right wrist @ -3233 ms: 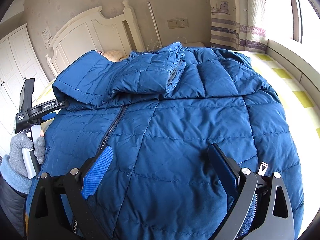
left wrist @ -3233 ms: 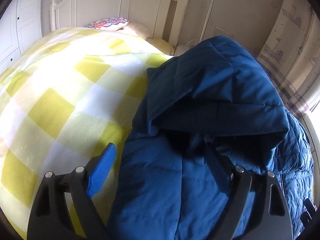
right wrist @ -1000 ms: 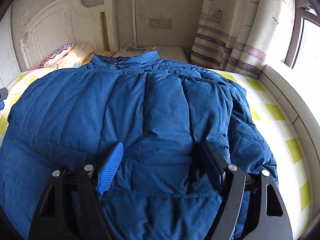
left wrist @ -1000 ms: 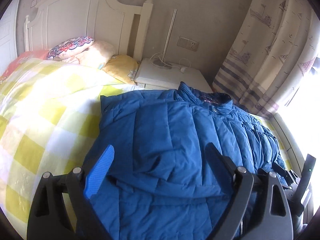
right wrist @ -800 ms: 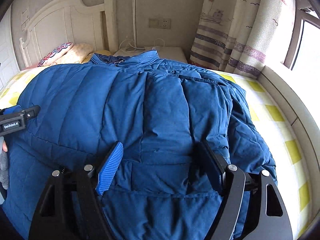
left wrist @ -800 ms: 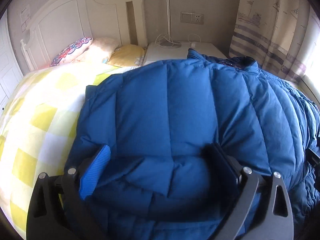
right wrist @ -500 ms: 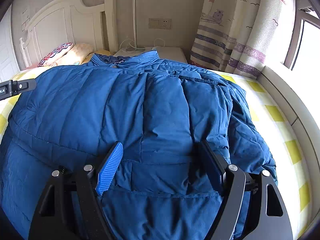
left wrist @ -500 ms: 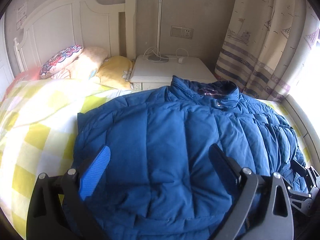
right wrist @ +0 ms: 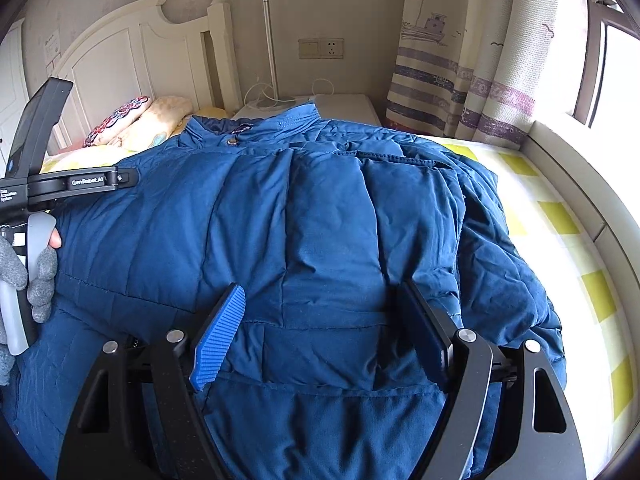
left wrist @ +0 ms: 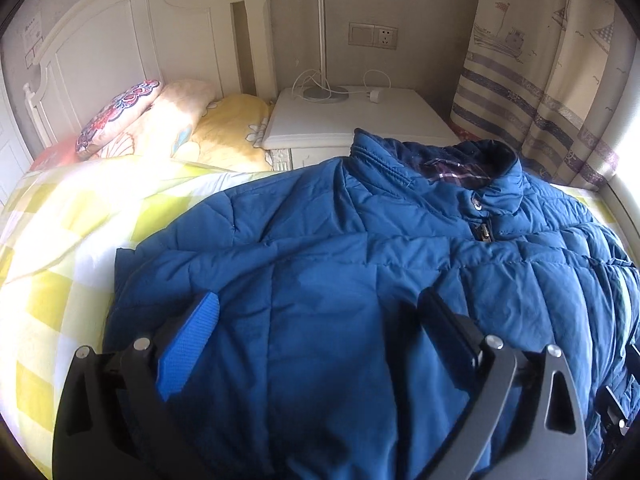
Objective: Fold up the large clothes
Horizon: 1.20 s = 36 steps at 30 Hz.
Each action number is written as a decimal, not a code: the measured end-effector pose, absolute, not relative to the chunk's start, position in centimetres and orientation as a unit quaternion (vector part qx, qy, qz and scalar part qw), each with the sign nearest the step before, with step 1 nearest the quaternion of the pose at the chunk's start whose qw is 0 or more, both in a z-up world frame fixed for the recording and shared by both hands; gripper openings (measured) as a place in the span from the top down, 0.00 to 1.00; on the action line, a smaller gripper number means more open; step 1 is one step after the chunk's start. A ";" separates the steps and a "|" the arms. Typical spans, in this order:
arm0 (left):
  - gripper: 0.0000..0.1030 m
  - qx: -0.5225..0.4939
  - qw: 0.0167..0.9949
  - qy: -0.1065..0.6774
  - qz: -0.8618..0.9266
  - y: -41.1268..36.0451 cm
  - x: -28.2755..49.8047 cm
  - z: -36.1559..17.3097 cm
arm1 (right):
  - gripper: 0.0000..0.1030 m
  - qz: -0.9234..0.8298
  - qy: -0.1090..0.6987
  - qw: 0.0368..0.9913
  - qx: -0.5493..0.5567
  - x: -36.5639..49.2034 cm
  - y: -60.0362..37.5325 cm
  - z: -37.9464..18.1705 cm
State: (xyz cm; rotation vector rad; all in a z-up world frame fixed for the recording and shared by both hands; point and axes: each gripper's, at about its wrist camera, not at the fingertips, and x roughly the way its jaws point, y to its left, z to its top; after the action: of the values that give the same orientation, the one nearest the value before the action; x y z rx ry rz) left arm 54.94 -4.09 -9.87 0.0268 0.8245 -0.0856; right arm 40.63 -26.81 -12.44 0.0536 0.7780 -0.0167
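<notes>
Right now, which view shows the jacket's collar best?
The left wrist view: the collar faces the camera, open, with its plaid lining, snap and zipper pull visible. The right wrist view shows it smaller and edge-on, with the lining hidden.

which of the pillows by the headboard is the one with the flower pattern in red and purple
The leftmost pillow, propped nearest the headboard. The peach pillow and yellow pillow beside it are pale, with only faint prints.
</notes>
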 end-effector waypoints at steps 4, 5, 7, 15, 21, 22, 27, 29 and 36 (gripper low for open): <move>0.04 -0.013 0.936 0.349 -0.040 -1.6 49.5 -7.4 | 0.26 -0.007 0.378 0.925 0.029 40.5 -26.8 -12.4; 0.04 -0.014 0.934 0.356 -0.031 -1.1 48.8 -7.8 | 0.26 -0.006 0.377 0.926 0.030 40.5 -26.8 -12.4; 0.04 -0.015 0.923 0.383 -0.034 -0.3 48.1 -9.4 | 0.26 -0.005 0.377 0.926 0.032 40.5 -26.9 -12.4; 0.02 0.029 0.914 0.404 -0.016 -0.4 48.2 -12.6 | 0.25 -0.006 0.379 0.925 0.036 40.3 -27.0 -11.8; 0.02 0.022 0.915 0.402 -0.019 0.0 48.1 -12.6 | 0.21 0.106 0.373 0.914 0.121 34.0 -22.0 -0.4; 0.02 0.022 0.915 0.402 -0.020 0.0 48.1 -12.6 | 0.17 0.151 0.358 0.914 0.120 32.3 -19.9 2.5; 0.02 0.020 0.916 0.401 -0.021 0.1 48.1 -12.5 | 0.16 0.348 0.297 0.887 0.065 24.1 -10.4 14.0; 0.02 0.020 0.916 0.401 -0.020 0.1 48.1 -12.5 | 0.16 0.382 0.287 0.877 0.043 21.8 -8.2 16.4; 0.02 0.019 0.917 0.398 -0.020 0.1 48.0 -12.4 | 0.16 0.366 0.279 0.888 -0.013 19.5 -6.5 17.3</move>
State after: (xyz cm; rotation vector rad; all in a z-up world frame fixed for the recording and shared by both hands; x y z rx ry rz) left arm 47.97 0.12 -12.36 0.0386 0.8195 -0.0411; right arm 19.49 -6.45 17.31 -0.0279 0.5792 0.7611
